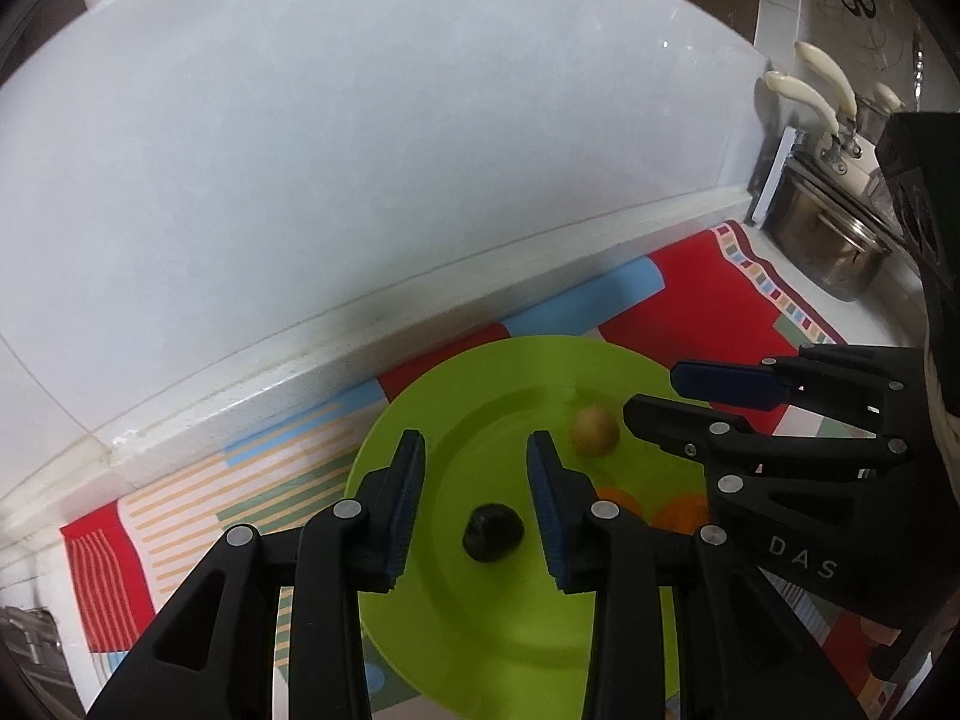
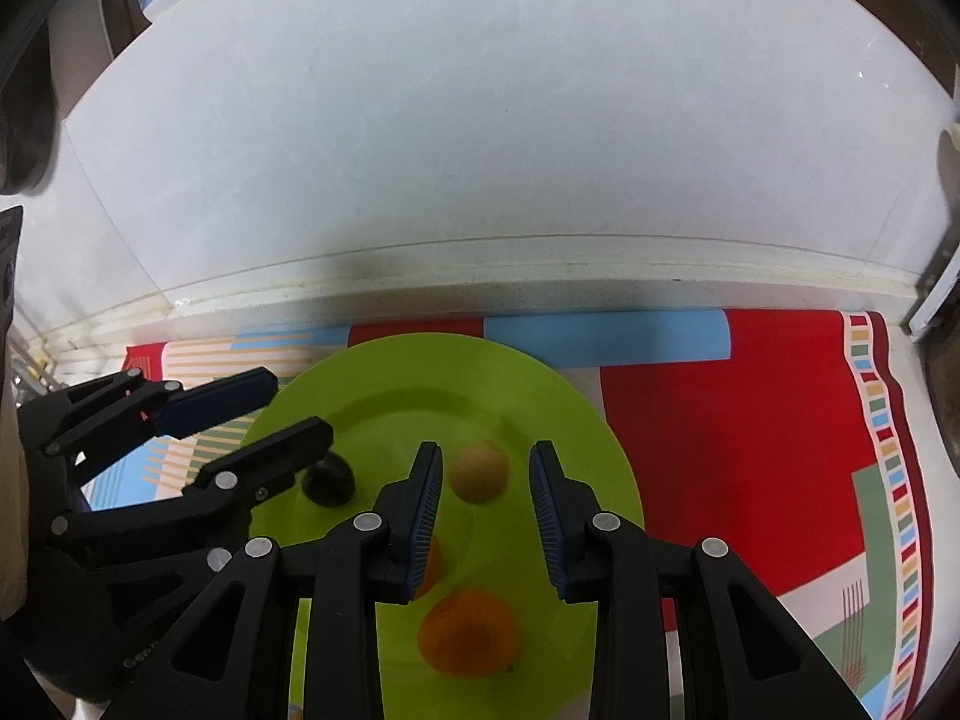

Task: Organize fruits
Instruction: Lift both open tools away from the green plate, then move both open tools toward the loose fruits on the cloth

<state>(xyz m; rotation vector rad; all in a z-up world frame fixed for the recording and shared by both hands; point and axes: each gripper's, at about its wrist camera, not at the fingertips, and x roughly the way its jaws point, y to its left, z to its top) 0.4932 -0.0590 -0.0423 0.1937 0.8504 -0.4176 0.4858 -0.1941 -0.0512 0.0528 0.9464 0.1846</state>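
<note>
- Partly hidden: an orange fruit (image 2: 469, 633) lies near my right gripper (image 2: 486, 516), and a second orange one is mostly covered by its left finger, too hidden to tell apart clearly.
- Blurred: the dark fruit (image 1: 493, 533) lies below my left gripper (image 1: 477, 501), its kind unclear.
- Counted: one tan fruit (image 2: 479, 471), one dark, two orange, all on one green plate (image 1: 480, 648) on the patterned mat (image 2: 738, 420).
- My two grippers: both released, pads pressing on nothing.
- Cut off: steel pots (image 1: 831, 240) at the right edge.
</note>
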